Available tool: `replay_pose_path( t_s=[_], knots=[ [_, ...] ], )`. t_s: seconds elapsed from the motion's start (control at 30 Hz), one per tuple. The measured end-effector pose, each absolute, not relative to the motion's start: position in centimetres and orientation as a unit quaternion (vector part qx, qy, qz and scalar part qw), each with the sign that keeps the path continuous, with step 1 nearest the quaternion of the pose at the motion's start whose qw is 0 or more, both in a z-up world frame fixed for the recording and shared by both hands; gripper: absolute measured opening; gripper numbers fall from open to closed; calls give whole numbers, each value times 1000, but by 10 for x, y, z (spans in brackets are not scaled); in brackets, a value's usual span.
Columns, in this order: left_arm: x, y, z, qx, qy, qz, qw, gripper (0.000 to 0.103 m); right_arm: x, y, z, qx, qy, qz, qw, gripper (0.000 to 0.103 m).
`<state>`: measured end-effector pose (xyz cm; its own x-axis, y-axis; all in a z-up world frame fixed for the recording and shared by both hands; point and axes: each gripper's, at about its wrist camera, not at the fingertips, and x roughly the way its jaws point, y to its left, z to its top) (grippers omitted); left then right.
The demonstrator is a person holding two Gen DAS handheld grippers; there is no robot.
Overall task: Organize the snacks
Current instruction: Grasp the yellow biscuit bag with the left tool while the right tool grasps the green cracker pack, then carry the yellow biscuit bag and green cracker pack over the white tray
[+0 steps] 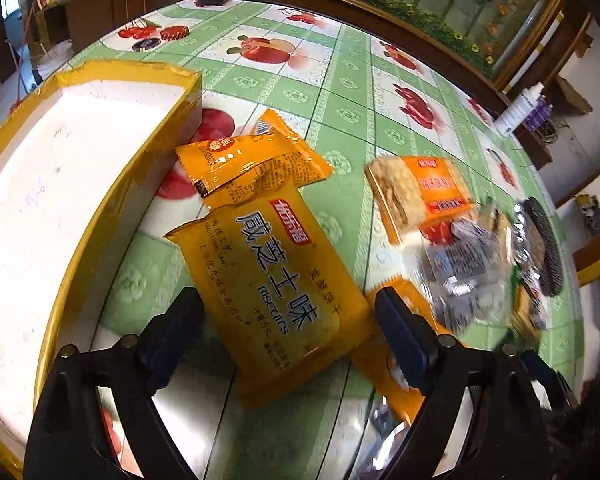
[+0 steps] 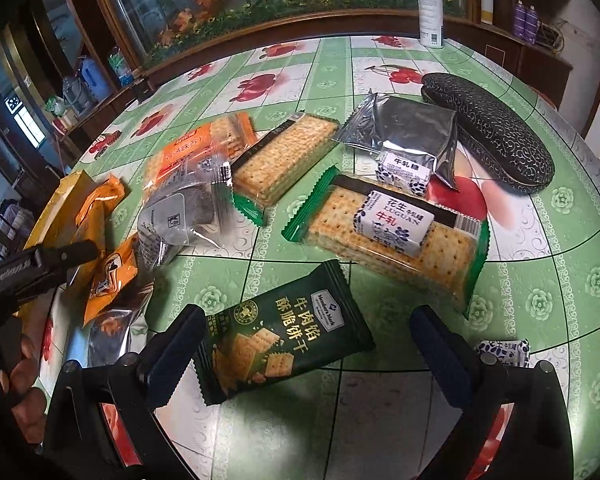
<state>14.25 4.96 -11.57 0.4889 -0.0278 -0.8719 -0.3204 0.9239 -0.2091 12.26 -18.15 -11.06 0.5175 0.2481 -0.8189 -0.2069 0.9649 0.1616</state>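
Between the wide-apart, empty jaws of the left gripper lies a flat yellow plastic biscuit packet, untouched; "BISCUITS" is printed on it. It is judged light, slippery and brittle inside, best taken across its short width. Ahead and to the left stands a white foam box with yellow-taped rim. The right gripper, likewise apart and empty, straddles a dark green foil cracker packet marked "Member's Mark".
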Motion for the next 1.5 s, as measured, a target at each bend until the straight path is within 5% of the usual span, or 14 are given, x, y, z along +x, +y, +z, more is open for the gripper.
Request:
replay_pose_path(
  t_s=[0.1, 0.27, 0.33, 0.43, 0.6, 0.67, 0.73, 0.87, 1.1, 1.23, 1.5],
  knots=[
    [154, 43, -123, -129, 509, 112, 844, 103, 124, -167, -115, -31, 469, 120, 874, 103],
    [153, 38, -128, -68, 498, 98, 859, 103, 118, -158, -119, -72, 457, 136, 876, 103],
    [149, 39, -126, -58, 490, 86, 866, 88, 118, -160, -119, -70, 455, 137, 877, 101],
    [143, 41, -119, -53, 484, 62, 871, 70, 113, -161, -115, -74, 449, 147, 878, 86],
    [128, 47, -117, -79, 467, 10, 881, 70, 105, -172, -108, -43, 447, 159, 879, 67],
    [122, 48, -117, -87, 463, -1, 882, 70, 100, -181, -102, -13, 441, 169, 881, 44],
    [116, 50, -117, -96, 461, -12, 882, 70, 94, -189, -96, 16, 436, 181, 882, 33],
    [104, 50, -116, -105, 460, -20, 881, 70, 88, -200, -89, 40, 428, 188, 883, 26],
    [92, 48, -116, -116, 463, -36, 878, 70, 94, -204, -104, 61, 468, 186, 862, 40],
    [90, 46, -114, -109, 464, -48, 878, 70, 85, -192, -87, -10, 423, 223, 878, 88],
    [87, 46, -113, -115, 467, -59, 875, 70, 96, -112, -107, -314, 403, 344, 788, 93]
  ],
)
